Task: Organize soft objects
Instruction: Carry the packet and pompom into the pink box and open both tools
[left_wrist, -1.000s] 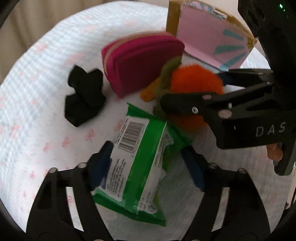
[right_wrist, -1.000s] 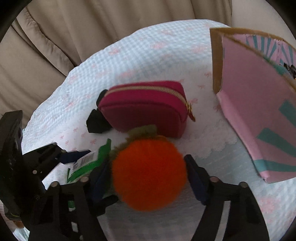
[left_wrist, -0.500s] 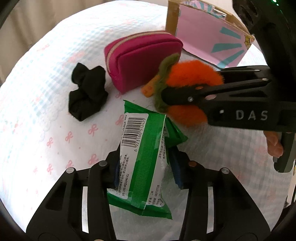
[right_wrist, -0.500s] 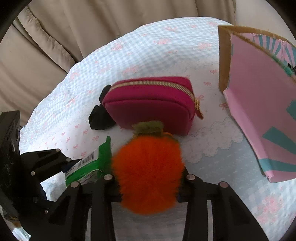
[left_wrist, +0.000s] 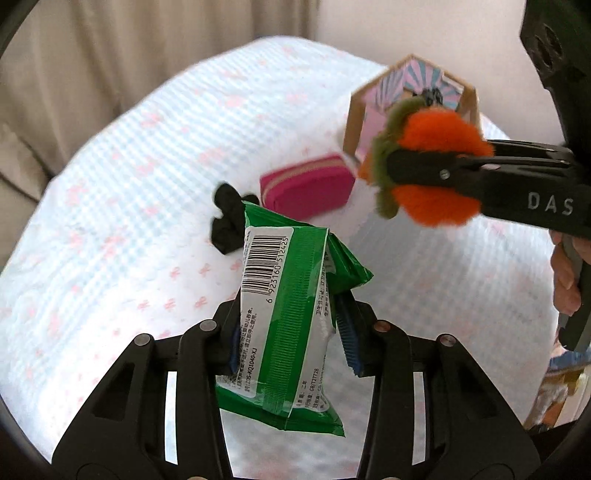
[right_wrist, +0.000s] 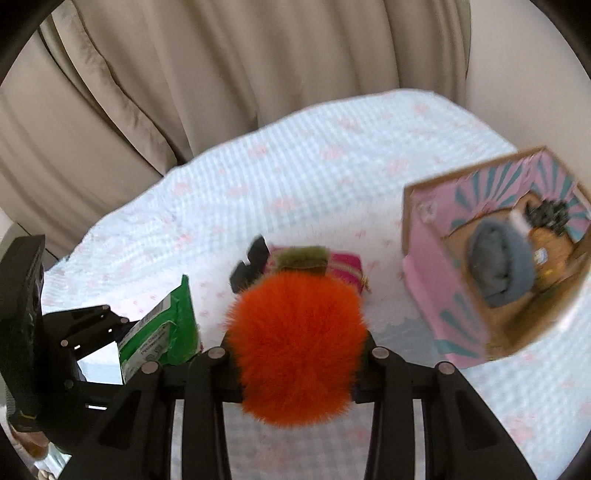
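My left gripper (left_wrist: 291, 332) is shut on a green and white wipes pack (left_wrist: 284, 295) and holds it above the bed; the pack also shows in the right wrist view (right_wrist: 162, 328). My right gripper (right_wrist: 295, 350) is shut on a fluffy orange plush with a green top (right_wrist: 295, 339), lifted above the bed; it also shows in the left wrist view (left_wrist: 432, 173). A magenta zip pouch (left_wrist: 306, 190) and a black scrunchie (left_wrist: 227, 218) lie on the bedspread. A pink and teal cardboard box (right_wrist: 498, 280) stands open at the right, with a grey soft item (right_wrist: 498, 262) inside.
The bed has a light blue checked bedspread with pink bows (left_wrist: 129, 221). Beige curtains (right_wrist: 184, 92) hang behind the bed. The box also shows behind the plush in the left wrist view (left_wrist: 369, 110).
Both grippers closed on their objects and rose well above the bed. The wipes pack and the orange plush left the bedspread. The inside of the box came into view.
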